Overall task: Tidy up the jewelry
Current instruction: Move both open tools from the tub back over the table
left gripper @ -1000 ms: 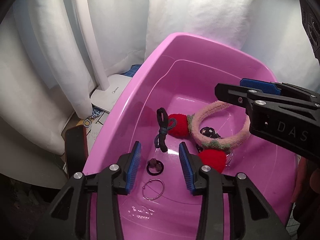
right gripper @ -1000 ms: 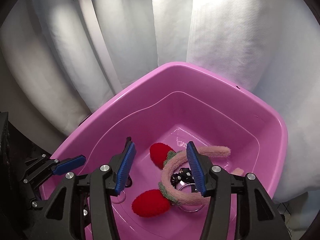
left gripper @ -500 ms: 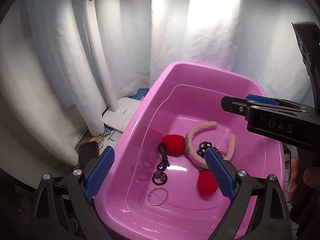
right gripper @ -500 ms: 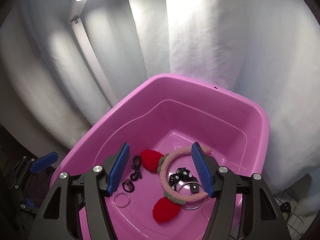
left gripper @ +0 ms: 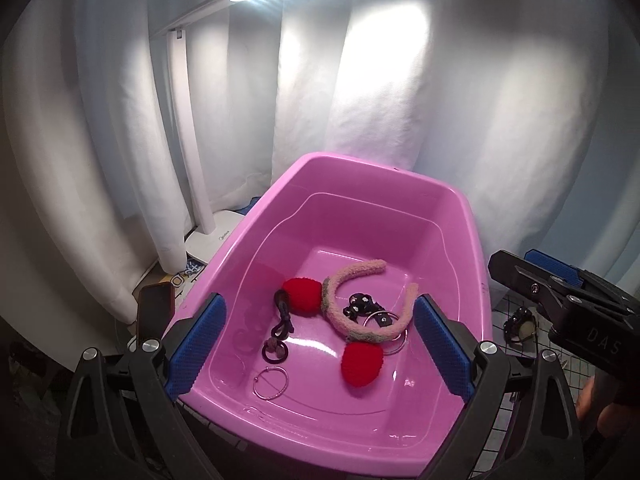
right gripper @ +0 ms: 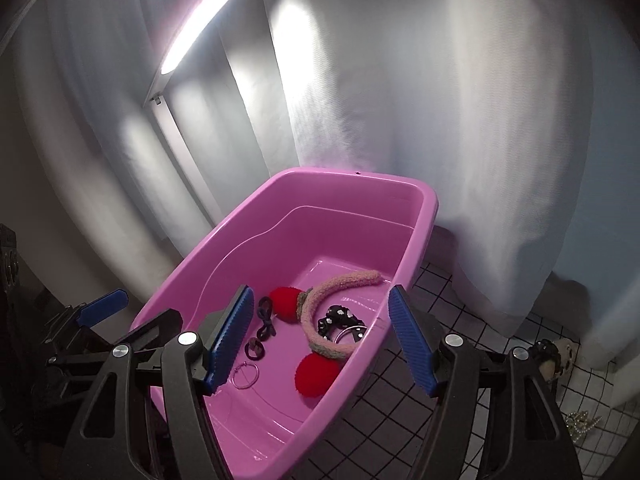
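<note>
Both the left gripper (left gripper: 318,344) and right gripper (right gripper: 322,334) gape wide, holding nothing, above the pink tub (left gripper: 460,200). Inside lie a fuzzy headband (left gripper: 352,280), a thin hoop (left gripper: 271,383) and black hair ties (left gripper: 280,320).

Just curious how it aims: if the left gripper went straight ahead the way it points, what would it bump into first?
Probably the pink headband with red pom-poms, lying in the pink tub; the open left gripper hangs above it, though depth is unclear.
</note>
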### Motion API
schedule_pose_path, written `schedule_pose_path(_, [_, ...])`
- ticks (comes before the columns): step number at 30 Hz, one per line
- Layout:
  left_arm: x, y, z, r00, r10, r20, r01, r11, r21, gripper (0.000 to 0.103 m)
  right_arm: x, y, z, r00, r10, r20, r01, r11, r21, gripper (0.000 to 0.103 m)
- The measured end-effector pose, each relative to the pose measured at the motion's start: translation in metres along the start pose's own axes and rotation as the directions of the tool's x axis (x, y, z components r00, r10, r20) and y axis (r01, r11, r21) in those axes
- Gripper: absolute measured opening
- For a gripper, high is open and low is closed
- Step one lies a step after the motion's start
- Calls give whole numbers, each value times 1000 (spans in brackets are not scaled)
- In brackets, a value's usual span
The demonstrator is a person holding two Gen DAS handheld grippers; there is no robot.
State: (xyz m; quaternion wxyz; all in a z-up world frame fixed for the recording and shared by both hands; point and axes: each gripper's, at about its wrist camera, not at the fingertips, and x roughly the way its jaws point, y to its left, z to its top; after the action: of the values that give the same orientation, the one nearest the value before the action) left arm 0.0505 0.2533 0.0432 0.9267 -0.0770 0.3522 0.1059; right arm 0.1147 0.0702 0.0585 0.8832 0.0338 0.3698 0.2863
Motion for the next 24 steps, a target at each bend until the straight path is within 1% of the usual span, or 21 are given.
schedule_pose_path(4, [-19, -36, -11, 998, -68, 19, 68, 998, 8, 95, -44, -36, -30, 998, -66, 8, 66, 997, 39, 68])
schedule_pose_path(8, [-33, -77, -29, 991, -131, 7, 131, 991, 38, 95, -87, -84, -70, 990, -141, -2, 140, 984, 110, 68])
schedule_pose_path(15, [-46, -148, -65, 977, -208, -40, 211, 974, 88, 95, -156, -161, -139, 961, -271, -60, 277, 932, 234, 68])
schedule_pose_path(19, [-45, -179, -89, 974, -210, -82, 218, 971, 95, 95, -179, -197, -174, 949, -301, -90, 314, 907, 281, 69])
schedule_pose_path(24, [-35, -204, -107, 975, -187, -124, 198, 976, 91, 95, -188, -228, -199, 950, -293, -111, 313, 891, 330, 68])
